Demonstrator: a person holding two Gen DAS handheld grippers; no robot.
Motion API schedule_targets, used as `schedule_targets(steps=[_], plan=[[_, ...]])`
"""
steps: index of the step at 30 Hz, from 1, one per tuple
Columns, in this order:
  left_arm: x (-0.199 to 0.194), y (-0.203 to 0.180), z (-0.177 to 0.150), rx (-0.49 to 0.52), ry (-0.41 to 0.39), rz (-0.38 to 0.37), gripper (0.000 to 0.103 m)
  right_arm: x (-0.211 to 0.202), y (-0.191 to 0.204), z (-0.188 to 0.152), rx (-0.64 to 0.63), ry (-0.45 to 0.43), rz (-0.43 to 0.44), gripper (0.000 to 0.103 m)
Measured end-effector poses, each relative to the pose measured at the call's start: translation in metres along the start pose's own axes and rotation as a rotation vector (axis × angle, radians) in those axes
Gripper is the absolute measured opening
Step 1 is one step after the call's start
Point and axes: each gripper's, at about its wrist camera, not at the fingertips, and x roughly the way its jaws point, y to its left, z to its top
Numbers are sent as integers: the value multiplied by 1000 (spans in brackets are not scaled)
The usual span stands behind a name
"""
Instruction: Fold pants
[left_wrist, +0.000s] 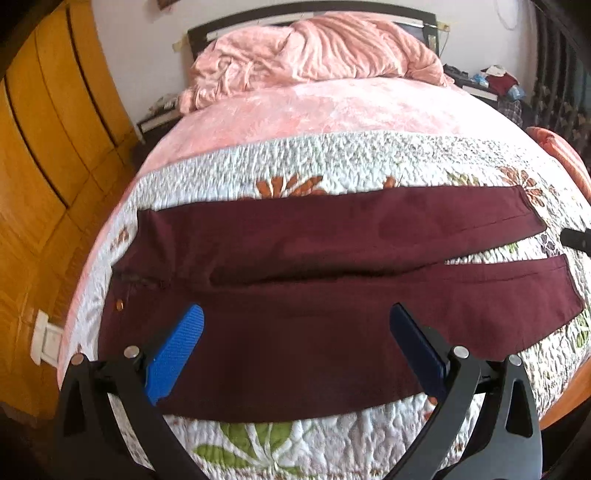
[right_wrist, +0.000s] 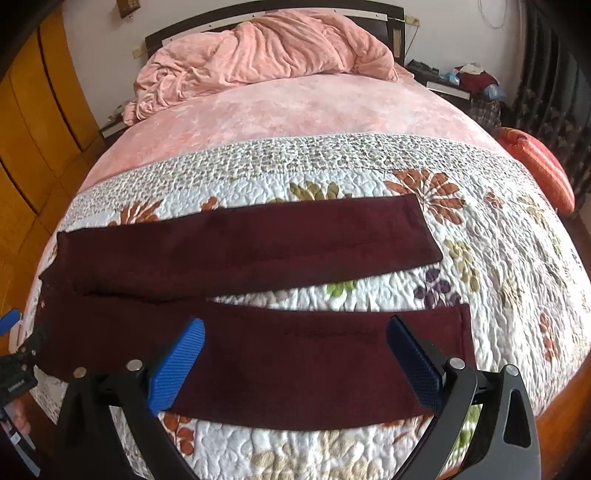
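No fold is being shown yet: the maroon pants (left_wrist: 314, 266) are lying flat on the floral quilt (right_wrist: 498, 258), both legs apart, while the left gripper (left_wrist: 295, 314) and right gripper (right_wrist: 295, 328) are being held over them with fingers spread, gripping nothing

Maroon pants (left_wrist: 332, 258) on a floral quilt (right_wrist: 498, 266)
White quilt, orange, green, purple flowers; pink blanket (right_wrist: 266, 48); blue tong pads (left_wrist: 173, 354).

The left tongs (right_wrist: 9, 322) are mostly cut off at the right wrist view's edge, their grip unreadable there.
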Motion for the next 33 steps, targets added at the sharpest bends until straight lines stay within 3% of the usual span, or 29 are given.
schedule_targets(steps=[2, 5, 9, 11, 14, 16, 18, 22, 26, 29, 31, 33], plan=[[6, -1, 17, 8, 1, -36, 100, 10, -12, 19, -1, 3, 10, 99], [29, 3, 42, -17, 25, -147, 100, 41, -47, 60, 21, 40, 13, 99], [91, 6, 78, -48, 148, -344, 100, 112, -99, 104, -19, 169, -8, 99], [117, 8, 91, -61, 177, -366, 100, 146, -119, 112, -23, 241, -5, 99], [155, 4, 112, -10, 199, -360, 100, 183, -142, 120, -18, 274, -21, 99], [171, -2, 120, 37, 199, -366, 100, 202, -155, 126, 0, 297, 15, 99], [185, -9, 126, 85, 205, -405, 100, 214, -164, 132, 5, 309, 36, 99], [208, -20, 137, 88, 232, -495, 100, 240, -180, 140, 34, 344, 123, 99], [223, -34, 139, 96, 265, -512, 100, 250, -181, 142, 7, 339, 142, 96], [234, -46, 143, 115, 278, -531, 100, 242, -180, 142, -25, 307, 150, 68], [241, -59, 148, 156, 299, -573, 100, 232, -185, 144, -32, 295, 190, 29], [247, -73, 153, 219, 318, -598, 100, 220, -185, 144, -30, 283, 245, 25]])
